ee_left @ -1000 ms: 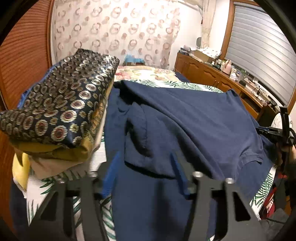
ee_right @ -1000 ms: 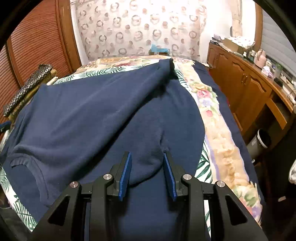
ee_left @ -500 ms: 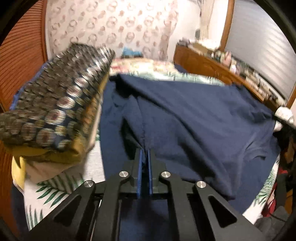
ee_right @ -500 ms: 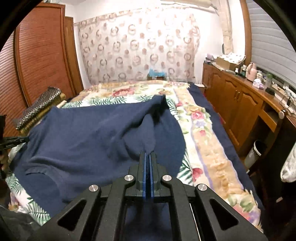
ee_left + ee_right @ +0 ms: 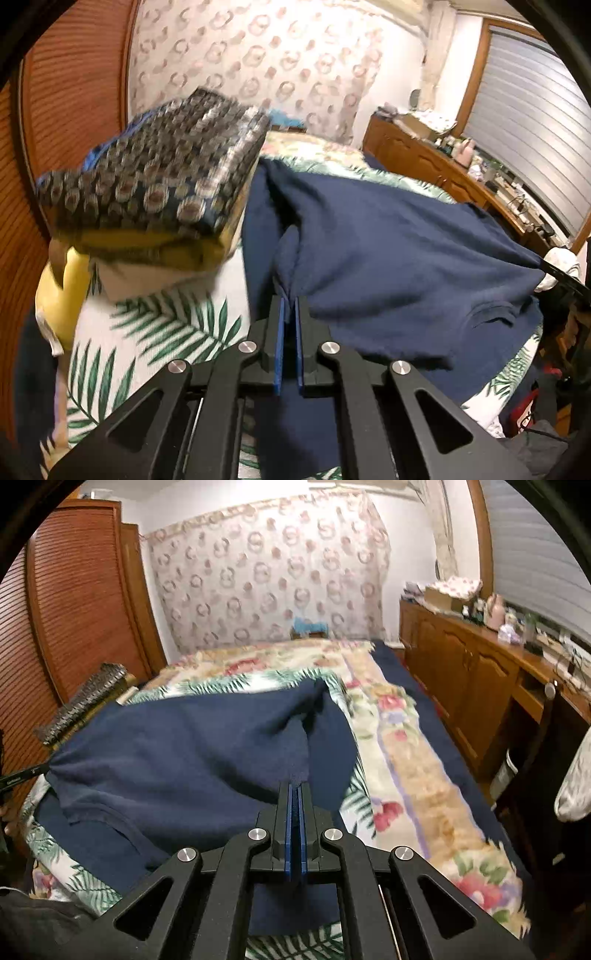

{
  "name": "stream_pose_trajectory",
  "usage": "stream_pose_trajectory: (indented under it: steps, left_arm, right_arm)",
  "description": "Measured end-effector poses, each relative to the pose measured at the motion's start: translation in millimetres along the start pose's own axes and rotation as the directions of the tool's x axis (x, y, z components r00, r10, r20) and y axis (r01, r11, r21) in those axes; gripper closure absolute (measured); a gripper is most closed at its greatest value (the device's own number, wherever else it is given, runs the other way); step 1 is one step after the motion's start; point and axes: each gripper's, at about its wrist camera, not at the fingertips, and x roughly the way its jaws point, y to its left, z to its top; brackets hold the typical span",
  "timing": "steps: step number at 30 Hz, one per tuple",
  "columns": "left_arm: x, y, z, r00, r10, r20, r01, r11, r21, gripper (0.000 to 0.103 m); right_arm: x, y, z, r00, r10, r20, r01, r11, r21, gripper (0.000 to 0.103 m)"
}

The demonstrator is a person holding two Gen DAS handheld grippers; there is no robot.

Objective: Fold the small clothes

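**Both shoulders pinched, shirt raised for the fold**

Left gripper (image 5: 289, 301): jaws closed down to a sliver, a bunch of navy shirt (image 5: 399, 266) cloth nipped between the blue pads. Right gripper (image 5: 295, 785): jaws fully together on the shirt's opposite side, fabric rising in a peak to the tips. Neckline sits between the two grips, so these look like the shoulder ends. Shirt lies across the leaf-print sheet (image 5: 159, 328) on the bed, near edge lifted and stretched taut between the grippers, far hem resting on the sheet. Stack of folded clothes (image 5: 155, 192) just beside the shirt on the left.

Step in hand (judged): grasp complete, lift begun.

Next move calls for: carrying both grips forward together, keeping tension even, laying the shoulders toward the hem. Left side must stay clear of the stack
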Motion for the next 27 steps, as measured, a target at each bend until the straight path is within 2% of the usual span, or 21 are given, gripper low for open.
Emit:
stream_pose_trajectory:
  steps: [4,6,9,10,11,16,18,25,27]
  left_arm:
    - [6.2,2.3,-1.1,1.0,0.011,-0.015,-0.012,1.0,-0.01,0.097]
    - [6.1,0.0,1.1,1.0,0.026,-0.017,-0.026,1.0,0.007,0.091]
    - [6.5,1.0,6.5,0.998,0.056,-0.014,-0.056,0.998,0.022,0.067]
    - [7.2,2.7,7.5,0.999,0.052,-0.013,-0.052,0.999,0.014,0.056]
    - [7.8,4.8,9.2,0.999,0.046,-0.015,-0.046,0.999,0.008,0.055]
    - [18.8,9.1,7.5,0.998,0.029,-0.052,-0.029,1.0,-0.008,0.055]
    - [23.1,10.4,5.6,0.997,0.029,-0.069,-0.03,0.999,-0.015,0.055]
    - [29.3,8.9,1.9,0.995,0.053,-0.083,-0.052,0.999,0.006,0.055]
    - [29.9,5.4,0.7,0.995,0.062,-0.082,-0.059,0.998,0.032,0.062]
  right_arm:
    - [14.0,0.1,-2.4,0.999,-0.011,-0.039,0.011,1.0,-0.01,0.1]
    - [16.5,-0.3,2.0,0.999,-0.012,-0.048,0.012,1.0,0.0,0.1]
    - [14.2,-0.9,7.8,0.999,0.003,-0.037,-0.002,1.0,0.005,0.094]
    - [13.0,-1.1,10.0,0.999,0.0,-0.033,0.0,1.0,0.004,0.091]
    - [11.4,-0.9,11.6,1.0,0.0,-0.03,0.001,1.0,0.005,0.089]
    - [9.9,7.0,10.2,0.999,0.026,-0.021,-0.026,1.0,-0.007,0.063]
    - [13.0,11.7,8.1,0.999,0.041,-0.025,-0.041,0.999,-0.021,0.058]
    - [29.4,46.4,3.0,0.993,0.11,-0.053,-0.113,0.991,-0.075,0.055]
    - [37.2,56.4,1.3,0.99,0.123,-0.067,-0.13,0.987,-0.099,0.054]
